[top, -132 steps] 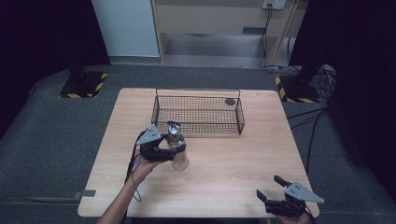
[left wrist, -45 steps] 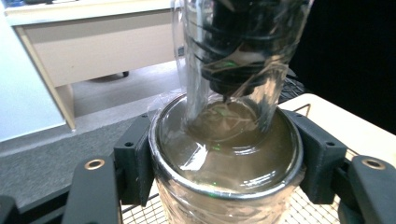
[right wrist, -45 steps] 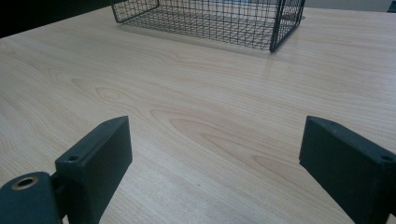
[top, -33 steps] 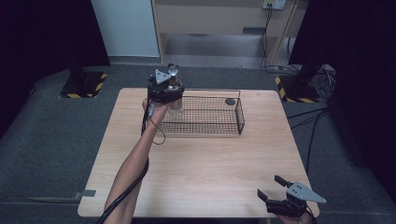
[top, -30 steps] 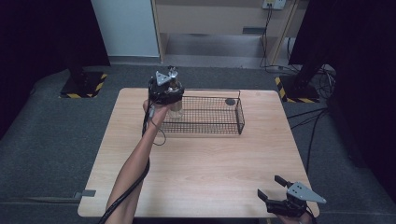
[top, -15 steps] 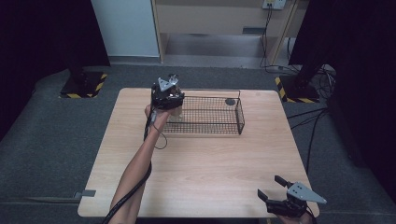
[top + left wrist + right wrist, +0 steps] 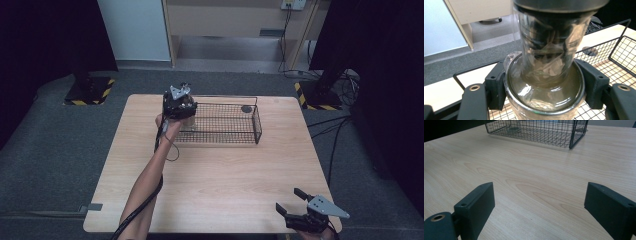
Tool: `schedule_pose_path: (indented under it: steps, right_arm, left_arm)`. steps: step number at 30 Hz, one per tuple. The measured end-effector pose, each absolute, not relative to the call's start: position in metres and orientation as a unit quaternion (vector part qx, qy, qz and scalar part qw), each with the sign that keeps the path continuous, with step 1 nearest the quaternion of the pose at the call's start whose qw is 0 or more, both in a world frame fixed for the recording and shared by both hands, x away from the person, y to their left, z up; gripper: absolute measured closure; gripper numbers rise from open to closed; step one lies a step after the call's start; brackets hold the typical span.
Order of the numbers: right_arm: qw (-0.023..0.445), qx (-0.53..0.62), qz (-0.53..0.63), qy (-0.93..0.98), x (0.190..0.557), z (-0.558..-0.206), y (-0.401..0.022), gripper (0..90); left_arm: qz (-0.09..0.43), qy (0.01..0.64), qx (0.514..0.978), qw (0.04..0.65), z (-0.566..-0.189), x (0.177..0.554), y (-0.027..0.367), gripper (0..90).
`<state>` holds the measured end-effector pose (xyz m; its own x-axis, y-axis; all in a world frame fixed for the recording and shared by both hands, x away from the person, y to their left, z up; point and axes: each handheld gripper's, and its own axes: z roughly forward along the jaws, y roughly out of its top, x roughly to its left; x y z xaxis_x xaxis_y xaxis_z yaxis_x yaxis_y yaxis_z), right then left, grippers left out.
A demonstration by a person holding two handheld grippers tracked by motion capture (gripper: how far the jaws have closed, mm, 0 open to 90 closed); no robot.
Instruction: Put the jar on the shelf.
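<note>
A clear glass jar (image 7: 546,75) with a dark lid and crumpled clear wrap inside is clamped between the jaws of my left gripper (image 7: 546,86). The pads (image 7: 496,87) press on its sides. From the high view, that left gripper (image 7: 180,106) hangs with the jar (image 7: 189,120) over the left end of the black wire basket (image 7: 257,125), low at its rim. My right gripper (image 7: 290,200) rests near the table's front right corner, jaws wide apart. In its own view the right gripper (image 7: 539,207) has only bare wood between its fingers.
A small dark round disc (image 7: 246,108) lies in the basket's far right corner, also visible as the disc (image 7: 590,50) in the left gripper view. The wooden table (image 7: 225,175) spreads between basket and right gripper. The basket (image 7: 536,130) stands far ahead of the right gripper.
My left gripper carried the jar from the table's left middle up to the basket's left end, then sank with it toward the basket. The right gripper has kept still.
</note>
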<state>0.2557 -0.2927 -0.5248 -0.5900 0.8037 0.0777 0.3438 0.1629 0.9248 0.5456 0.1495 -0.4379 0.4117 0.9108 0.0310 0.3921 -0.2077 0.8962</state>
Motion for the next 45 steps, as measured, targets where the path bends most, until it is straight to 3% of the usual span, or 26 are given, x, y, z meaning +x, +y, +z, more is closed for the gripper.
schedule_pose_path:
  steps: [26, 39, 45]
  right_arm:
    - [0.222, 0.393, 0.514, 0.729, 0.256, -0.525, -0.293, 9.6]
    - [0.222, 0.393, 0.514, 0.73, 0.256, -0.525, -0.293, 9.6]
    - [0.223, 0.392, 0.514, 0.73, 0.256, -0.525, -0.292, 9.6]
  left_arm:
    - [0.296, 0.45, 0.717, 0.442, -0.443, 0.548, 0.149, 31.3]
    - [0.29, 0.436, 0.713, 0.467, -0.432, 0.545, 0.149, 14.1]
    - [0.283, 0.429, 0.715, 0.475, -0.427, 0.542, 0.153, 10.6]
